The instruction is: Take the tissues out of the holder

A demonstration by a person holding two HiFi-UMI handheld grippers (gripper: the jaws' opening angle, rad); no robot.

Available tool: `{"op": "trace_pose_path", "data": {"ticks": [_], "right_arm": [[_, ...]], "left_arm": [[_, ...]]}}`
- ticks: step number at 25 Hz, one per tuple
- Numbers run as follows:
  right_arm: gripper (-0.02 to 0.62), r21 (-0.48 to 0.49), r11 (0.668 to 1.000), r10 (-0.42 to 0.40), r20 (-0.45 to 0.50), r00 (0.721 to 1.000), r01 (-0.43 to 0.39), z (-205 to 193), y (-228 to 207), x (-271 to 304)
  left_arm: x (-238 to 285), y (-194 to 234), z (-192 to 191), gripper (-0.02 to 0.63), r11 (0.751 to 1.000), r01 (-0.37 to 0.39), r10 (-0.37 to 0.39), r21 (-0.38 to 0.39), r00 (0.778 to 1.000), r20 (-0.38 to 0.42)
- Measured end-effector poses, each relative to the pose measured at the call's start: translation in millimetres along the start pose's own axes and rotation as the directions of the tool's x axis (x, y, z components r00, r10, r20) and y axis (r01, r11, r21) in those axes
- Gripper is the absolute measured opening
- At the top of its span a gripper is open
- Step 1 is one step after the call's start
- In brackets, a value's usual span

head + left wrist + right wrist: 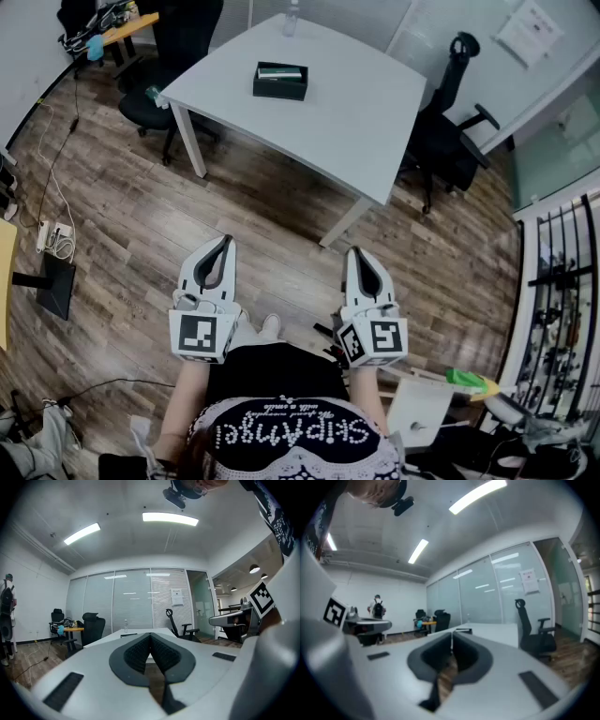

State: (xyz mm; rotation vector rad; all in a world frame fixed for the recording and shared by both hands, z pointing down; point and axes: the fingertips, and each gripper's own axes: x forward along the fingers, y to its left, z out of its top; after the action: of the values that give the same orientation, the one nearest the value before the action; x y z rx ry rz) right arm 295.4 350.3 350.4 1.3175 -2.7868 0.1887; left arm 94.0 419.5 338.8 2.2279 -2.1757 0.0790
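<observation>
Two grippers clenched, both empty.
Left gripper [225,242] and right gripper [356,253] point level toward the far table [328,117], where the tissue holder [280,81] stands untouched; apparently a pre-approach stance.

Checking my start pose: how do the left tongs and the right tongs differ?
The white-bodied left tongs sit level: the room looks upright in the left gripper view. The right tongs are rolled: their view shows the room tilted. The left's black-and-white marker cube faces the head camera squarely; the right's cube shows two faces. Shared: both shut, empty, well short of the black tissue holder on the white table.
</observation>
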Motion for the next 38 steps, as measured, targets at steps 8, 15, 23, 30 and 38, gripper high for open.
{"op": "trace_pose_path", "data": {"ticks": [8, 15, 23, 30, 38], "right_arm": [[0.034, -0.006, 1.0, 0.006, -0.001, 1.0, -0.006, 0, 1, -8], [0.034, -0.011, 1.0, 0.016, -0.002, 1.0, -0.016, -3, 1, -14], [0.035, -0.003, 1.0, 0.028, 0.021, 0.999, -0.028, 0, -1, -24], [0.035, 0.011, 1.0, 0.021, 0.017, 1.0, -0.022, -4, 2, -23], [0.035, 0.011, 1.0, 0.011, 0.0, 1.0, -0.011, -8, 3, -10]], "left_arm": [[-6, -7, 1, 0.031, 1.0, -0.005, 0.005, 0.006, 1.0, 0.005], [-11, -12, 2, 0.031, 1.0, -0.01, 0.01, 0.001, 1.0, 0.009], [-16, -17, 3, 0.031, 1.0, -0.012, 0.012, 0.004, 1.0, 0.012], [-20, -11, 3, 0.031, 1.0, -0.008, 0.008, -0.001, 1.0, 0.015], [-4, -2, -1, 0.031, 1.0, 0.007, -0.007, -0.015, 1.0, 0.022]]}}
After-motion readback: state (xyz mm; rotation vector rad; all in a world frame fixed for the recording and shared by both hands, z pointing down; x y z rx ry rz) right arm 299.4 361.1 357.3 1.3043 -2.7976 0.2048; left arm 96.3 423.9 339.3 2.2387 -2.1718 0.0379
